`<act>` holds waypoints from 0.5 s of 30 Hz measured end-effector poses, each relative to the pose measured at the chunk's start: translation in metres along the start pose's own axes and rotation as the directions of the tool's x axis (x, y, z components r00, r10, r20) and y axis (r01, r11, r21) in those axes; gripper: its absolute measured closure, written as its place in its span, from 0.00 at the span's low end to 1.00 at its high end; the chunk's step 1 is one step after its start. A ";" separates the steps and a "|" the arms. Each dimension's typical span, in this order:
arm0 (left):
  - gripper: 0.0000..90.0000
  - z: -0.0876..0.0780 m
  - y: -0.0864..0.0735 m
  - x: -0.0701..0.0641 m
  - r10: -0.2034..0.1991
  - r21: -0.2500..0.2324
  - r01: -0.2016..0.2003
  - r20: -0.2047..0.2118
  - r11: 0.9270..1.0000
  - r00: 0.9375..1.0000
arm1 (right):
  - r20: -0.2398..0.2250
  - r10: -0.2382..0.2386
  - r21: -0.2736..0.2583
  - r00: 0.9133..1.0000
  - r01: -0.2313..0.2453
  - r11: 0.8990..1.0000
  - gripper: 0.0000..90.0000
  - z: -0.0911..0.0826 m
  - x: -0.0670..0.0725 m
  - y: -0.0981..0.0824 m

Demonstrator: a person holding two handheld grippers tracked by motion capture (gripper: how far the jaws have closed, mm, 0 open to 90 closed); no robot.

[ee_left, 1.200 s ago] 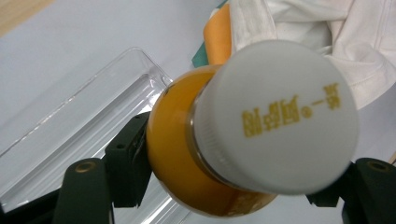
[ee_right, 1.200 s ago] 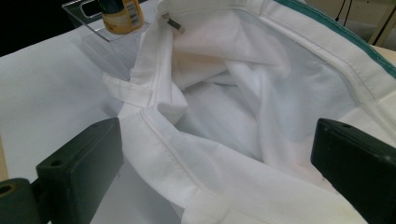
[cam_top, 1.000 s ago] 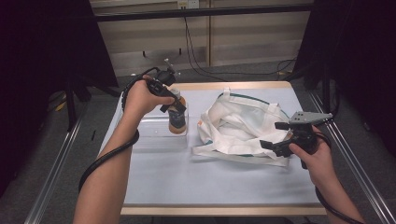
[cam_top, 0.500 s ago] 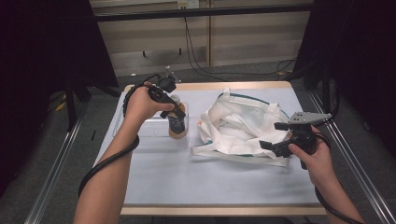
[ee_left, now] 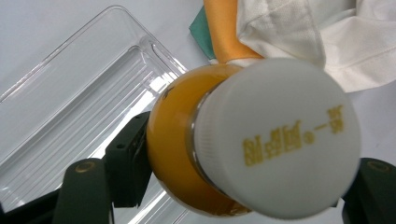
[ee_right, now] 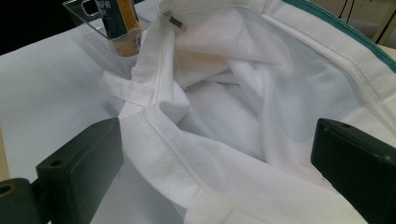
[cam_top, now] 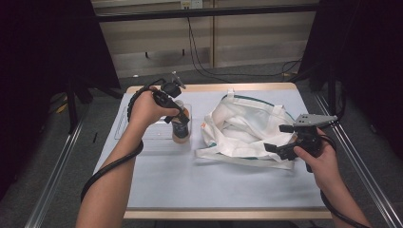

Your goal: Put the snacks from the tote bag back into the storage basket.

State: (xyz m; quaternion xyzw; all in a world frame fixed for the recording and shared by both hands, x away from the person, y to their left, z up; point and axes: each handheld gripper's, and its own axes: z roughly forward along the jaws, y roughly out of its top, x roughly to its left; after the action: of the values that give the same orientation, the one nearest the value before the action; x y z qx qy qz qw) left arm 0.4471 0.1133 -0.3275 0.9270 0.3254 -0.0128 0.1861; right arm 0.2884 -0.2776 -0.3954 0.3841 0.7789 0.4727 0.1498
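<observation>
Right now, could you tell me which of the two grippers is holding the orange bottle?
The left gripper: its jaws clamp the orange bottle over the clear tray. The right gripper sits at the white bag, jaws open.

bottle (ee_left: 177, 154): glossy plastic, ribbed cap | bag (ee_right: 261, 93): matt cloth | tray (ee_left: 79, 93): clear plastic

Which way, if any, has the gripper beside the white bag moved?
No. The right gripper sits where it was, beside the white bag, equally near the table's right edge.

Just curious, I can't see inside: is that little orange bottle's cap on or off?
On. The white cap sits on the orange bottle, which the left gripper holds beside the clear tray.
</observation>
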 end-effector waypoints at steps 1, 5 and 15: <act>0.34 0.000 0.000 0.000 0.003 0.008 -0.003 0.000 1.000 1.000 | 0.000 0.001 0.000 1.000 -0.001 1.000 0.03 0.000 0.000 0.000; 0.34 0.003 -0.001 0.001 0.004 0.007 -0.004 0.001 1.000 1.000 | 0.000 -0.002 0.002 1.000 0.002 1.000 0.03 0.000 0.000 0.000; 0.34 0.009 -0.006 -0.001 0.003 -0.006 -0.003 -0.005 1.000 1.000 | -0.010 0.006 -0.002 1.000 -0.006 1.000 0.03 0.001 -0.001 -0.001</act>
State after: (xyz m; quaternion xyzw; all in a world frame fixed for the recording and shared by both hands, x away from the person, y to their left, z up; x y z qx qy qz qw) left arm 0.4434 0.1137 -0.3375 0.9270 0.3245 -0.0093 0.1880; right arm 0.2890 -0.2783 -0.3967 0.3838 0.7780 0.4758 0.1451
